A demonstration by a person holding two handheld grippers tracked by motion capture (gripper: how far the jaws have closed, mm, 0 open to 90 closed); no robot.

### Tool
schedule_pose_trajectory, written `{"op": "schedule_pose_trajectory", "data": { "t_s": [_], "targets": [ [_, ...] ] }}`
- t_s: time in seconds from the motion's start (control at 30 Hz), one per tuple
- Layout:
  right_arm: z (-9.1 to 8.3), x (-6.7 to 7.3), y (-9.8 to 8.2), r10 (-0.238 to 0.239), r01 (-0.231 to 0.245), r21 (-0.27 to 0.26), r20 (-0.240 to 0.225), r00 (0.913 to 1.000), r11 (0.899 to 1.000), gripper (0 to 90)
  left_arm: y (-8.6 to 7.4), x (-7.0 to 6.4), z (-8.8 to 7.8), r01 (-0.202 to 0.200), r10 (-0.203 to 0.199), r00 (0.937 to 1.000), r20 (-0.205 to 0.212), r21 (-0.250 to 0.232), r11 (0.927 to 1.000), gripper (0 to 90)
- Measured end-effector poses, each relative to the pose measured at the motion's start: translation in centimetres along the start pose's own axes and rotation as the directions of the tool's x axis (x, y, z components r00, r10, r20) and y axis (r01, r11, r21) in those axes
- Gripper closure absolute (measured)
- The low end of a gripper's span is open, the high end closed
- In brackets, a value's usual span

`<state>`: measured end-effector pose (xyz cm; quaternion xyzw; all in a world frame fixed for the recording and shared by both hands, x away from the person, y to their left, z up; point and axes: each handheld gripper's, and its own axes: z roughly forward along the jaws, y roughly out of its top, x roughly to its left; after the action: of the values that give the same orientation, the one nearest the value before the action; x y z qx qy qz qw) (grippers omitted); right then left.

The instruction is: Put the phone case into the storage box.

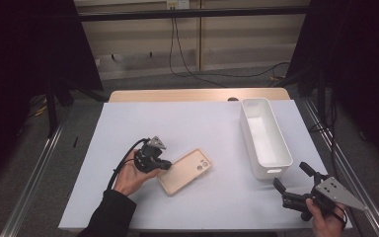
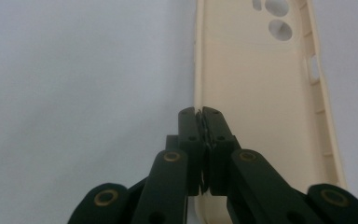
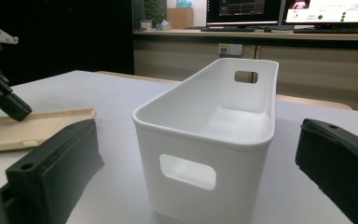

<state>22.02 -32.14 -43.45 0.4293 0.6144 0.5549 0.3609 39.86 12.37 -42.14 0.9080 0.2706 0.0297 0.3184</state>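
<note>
A beige phone case [image 1: 185, 171] lies inside-up on the white table cover, its camera holes at the far right end. My left gripper [image 1: 164, 164] is at the case's near left rim. In the left gripper view the jaws are shut [image 2: 199, 114] with the rim of the case [image 2: 256, 93] pinched between them. My right gripper [image 1: 290, 174] is held low at the table's front right, jaws wide open and nothing between them. It points at the near end of a white bin [image 3: 205, 135]. The case [image 3: 32, 126] and left gripper [image 3: 9, 107] appear at the far left of that view.
The long, empty white bin [image 1: 266, 138] with handle cutouts stands at the right of the table, running front to back. A wooden table edge [image 1: 197, 95] shows behind the white cover. Cables cross the floor beyond.
</note>
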Motion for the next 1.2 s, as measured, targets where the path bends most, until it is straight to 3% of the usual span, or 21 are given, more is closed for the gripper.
{"op": "schedule_pose_trajectory", "data": {
  "t_s": [0.33,0.67,0.87,1.2],
  "targets": [
    [0.0,0.0,0.0,-0.001,0.001,-0.001,0.000,1.0000,1.000,0.0,-0.1,0.0,-0.9,0.024,-0.025,0.9995,-0.017,-0.083,0.9962,87.7],
    [-0.1,0.0,0.0,0.000,0.000,0.000,0.003,1.0000,1.000,0.0,0.1,-0.4,-1.5,0.030,-0.040,0.9977,-0.055,-0.166,0.9856,87.7],
    [0.0,0.0,0.0,0.002,-0.002,0.000,0.003,1.0000,1.000,0.0,0.1,-0.6,-1.8,0.030,-0.050,0.9955,-0.081,-0.224,0.9742,87.7],
    [-0.1,-0.1,0.0,0.005,-0.005,-0.005,0.010,0.9999,1.000,0.0,0.0,-1.3,-2.1,-0.014,-0.020,0.9933,-0.114,-0.289,0.9572,87.7]
  ]
}}
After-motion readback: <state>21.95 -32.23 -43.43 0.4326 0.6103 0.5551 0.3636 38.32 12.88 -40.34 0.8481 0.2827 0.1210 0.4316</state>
